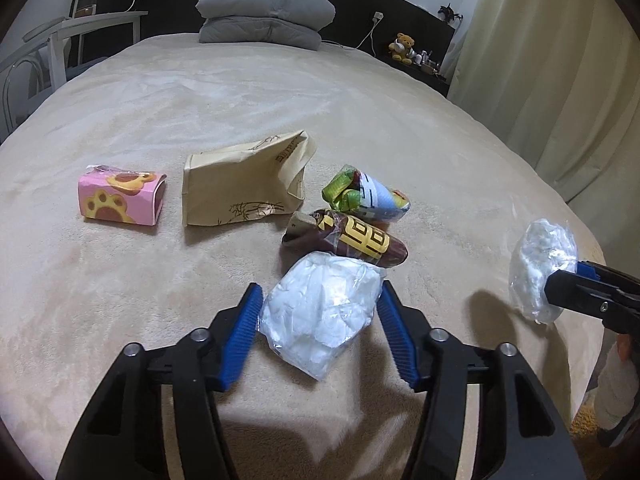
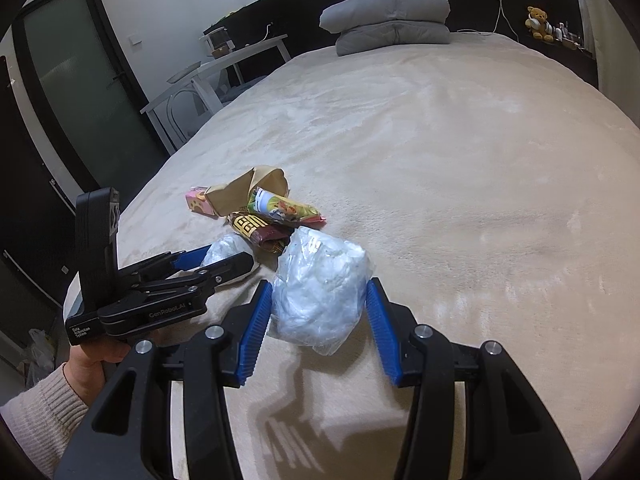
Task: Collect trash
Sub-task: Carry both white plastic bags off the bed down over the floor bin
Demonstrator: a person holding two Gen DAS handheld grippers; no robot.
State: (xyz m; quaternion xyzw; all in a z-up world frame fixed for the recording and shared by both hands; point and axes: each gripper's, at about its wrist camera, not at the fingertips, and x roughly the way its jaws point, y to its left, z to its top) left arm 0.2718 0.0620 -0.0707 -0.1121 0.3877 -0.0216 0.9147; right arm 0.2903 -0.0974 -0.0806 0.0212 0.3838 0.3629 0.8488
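Note:
Trash lies on a beige bed [image 1: 280, 92]: a pink paw-print box [image 1: 120, 196], a tan paper bag [image 1: 244, 184], a green and white wrapper [image 1: 366, 194], a brown and yellow wrapper [image 1: 352, 240]. A crumpled clear plastic bag [image 1: 320, 312] lies between the blue pads of my left gripper [image 1: 320, 300], whose jaws touch its sides. My right gripper [image 2: 320, 296] is shut on a second crumpled plastic bag [image 2: 320, 296], held above the bed; it also shows in the left wrist view [image 1: 540, 264]. The left gripper shows in the right wrist view [image 2: 224, 262].
Grey folded pillows [image 1: 266, 16] lie at the head of the bed. A white table and chair [image 1: 60, 48] stand at the left. A curtain [image 1: 560, 60] hangs at the right. A teddy bear [image 1: 402, 46] sits on the shelf. A dark door [image 2: 80, 80] is far left.

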